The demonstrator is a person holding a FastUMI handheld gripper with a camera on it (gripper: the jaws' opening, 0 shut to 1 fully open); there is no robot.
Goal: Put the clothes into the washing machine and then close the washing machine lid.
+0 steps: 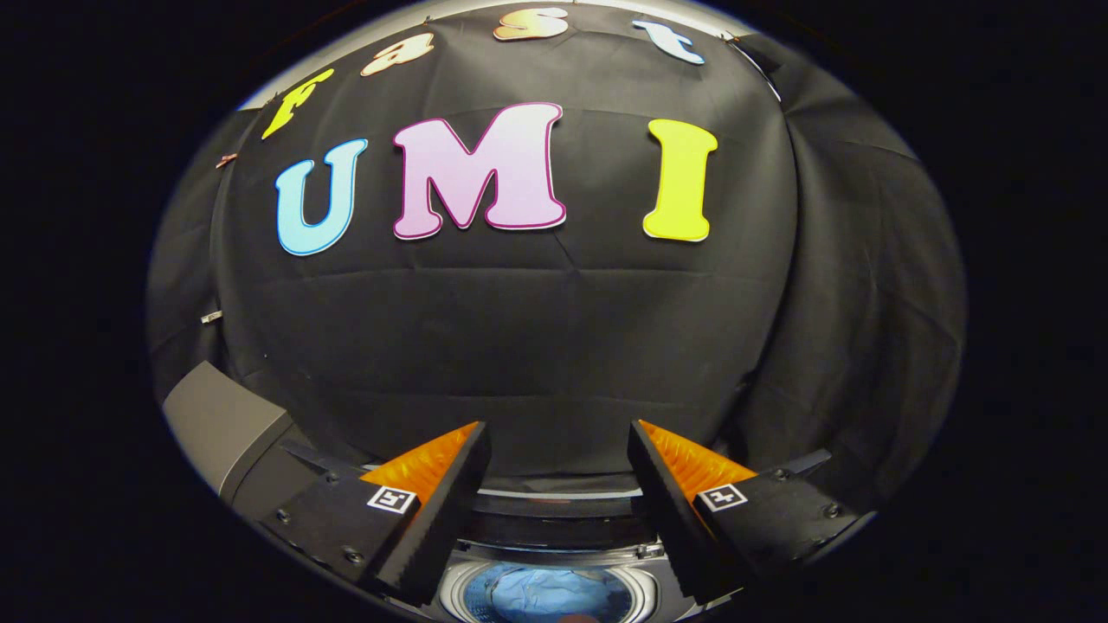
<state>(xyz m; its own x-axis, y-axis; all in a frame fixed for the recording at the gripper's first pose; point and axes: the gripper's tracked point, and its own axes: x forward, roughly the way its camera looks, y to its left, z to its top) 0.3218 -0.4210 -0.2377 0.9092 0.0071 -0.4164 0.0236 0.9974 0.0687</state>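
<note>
My gripper is open, its two fingers spread wide with nothing between them, raised toward the black cloth wall. Below and between the fingers I see the top-loading washing machine with its round drum opening. A light blue garment lies inside the drum. The machine's dark back panel runs just behind the opening. The lid cannot be made out clearly.
A grey box-like block stands left of the left finger, beside the machine. The black cloth wall hangs close behind the washer and wraps around on the right.
</note>
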